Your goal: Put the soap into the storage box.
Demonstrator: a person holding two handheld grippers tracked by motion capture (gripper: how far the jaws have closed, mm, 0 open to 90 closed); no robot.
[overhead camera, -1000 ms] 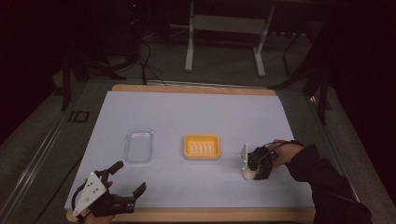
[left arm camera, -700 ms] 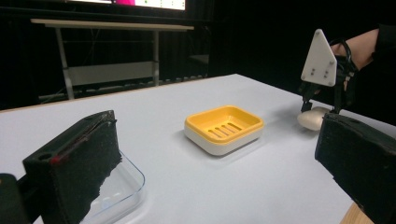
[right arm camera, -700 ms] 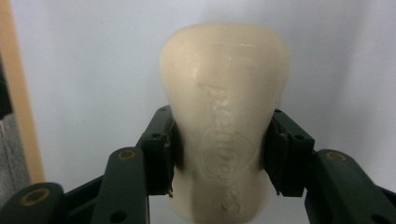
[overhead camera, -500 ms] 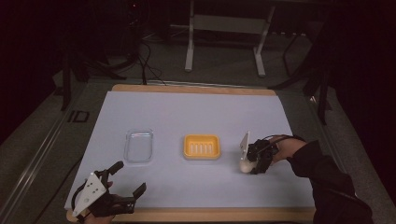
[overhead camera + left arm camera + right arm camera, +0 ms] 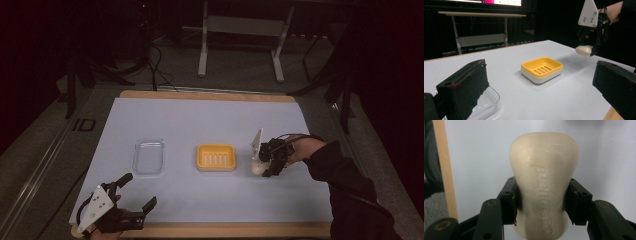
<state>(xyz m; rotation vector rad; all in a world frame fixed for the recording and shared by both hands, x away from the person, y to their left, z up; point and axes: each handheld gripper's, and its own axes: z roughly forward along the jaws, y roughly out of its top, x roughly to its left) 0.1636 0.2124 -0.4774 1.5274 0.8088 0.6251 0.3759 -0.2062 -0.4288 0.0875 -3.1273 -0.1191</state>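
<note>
A cream bar of soap (image 5: 544, 185) with embossed lettering sits between the two black jaws of my right gripper (image 5: 544, 206), which is shut on it. In the high view the right gripper (image 5: 264, 167) holds the soap (image 5: 257, 168) above the white table, just right of the yellow soap dish (image 5: 216, 157). From the left gripper view the soap (image 5: 584, 50) hangs in the air beyond the dish (image 5: 542, 69). My left gripper (image 5: 134, 192) rests open at the front left edge, with nothing between its pads (image 5: 464, 92).
A clear plastic tray (image 5: 149, 155) lies left of the yellow dish, close in front of the left gripper. The white table sheet (image 5: 200, 120) has a wooden border (image 5: 205, 95). A metal stand (image 5: 240, 25) and cables are on the floor behind.
The right gripper has lifted the soap off the table and carried it slightly left toward the yellow dish. The left gripper has stayed in place.
</note>
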